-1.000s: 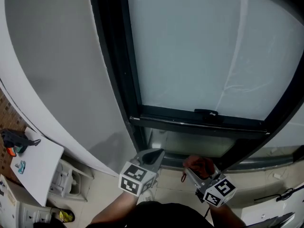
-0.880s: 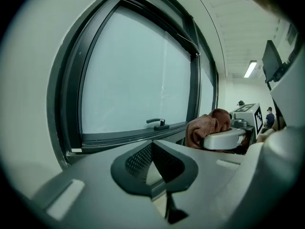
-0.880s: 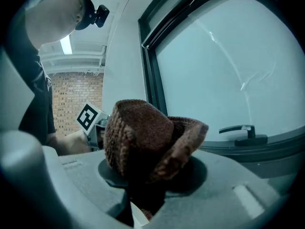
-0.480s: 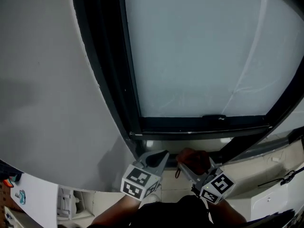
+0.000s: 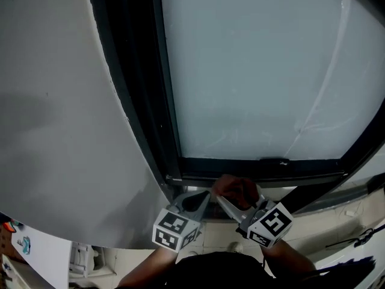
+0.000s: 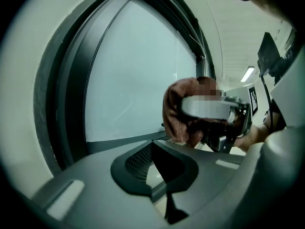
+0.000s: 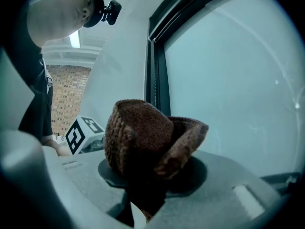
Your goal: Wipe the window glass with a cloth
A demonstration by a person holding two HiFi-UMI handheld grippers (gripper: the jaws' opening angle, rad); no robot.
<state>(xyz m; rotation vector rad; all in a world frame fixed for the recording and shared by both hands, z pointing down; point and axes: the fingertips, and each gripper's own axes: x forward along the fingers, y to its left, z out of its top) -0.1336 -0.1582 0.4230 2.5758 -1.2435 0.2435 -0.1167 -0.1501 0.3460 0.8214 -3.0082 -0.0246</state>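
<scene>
My right tool (image 5: pixel 225 200) is pinched tight on the brown knitted cloth (image 5: pixel 236 189), and in its own view the cloth (image 7: pixel 145 140) bulges out above the closed jaws in a folded lump, with one flap curling over toward the pane. From above, the cloth sits low down, in front of the bottom rail of the dark window frame (image 5: pixel 137 83) and near the frame's lower left corner; I cannot tell whether it touches the rail or the pane. The window glass (image 5: pixel 252 71) rises above it, pale and frosted-looking, with faint streaks and a thin slanting line on its right half. My left tool (image 5: pixel 200 198) hangs just beside the right one, on its left, with its jaws pressed together and nothing between them. In the left gripper view its dark pads (image 6: pixel 143 162) meet in a closed seam, and beyond them I see the cloth (image 6: pixel 175 112) wrapped over the tip of the right tool (image 6: pixel 224 125), with the window glass (image 6: pixel 136 80) behind. A plain grey wall (image 5: pixel 54 101) runs along the left of the frame. The marker cube (image 5: pixel 174 229) of my left tool faces up at me.
</scene>
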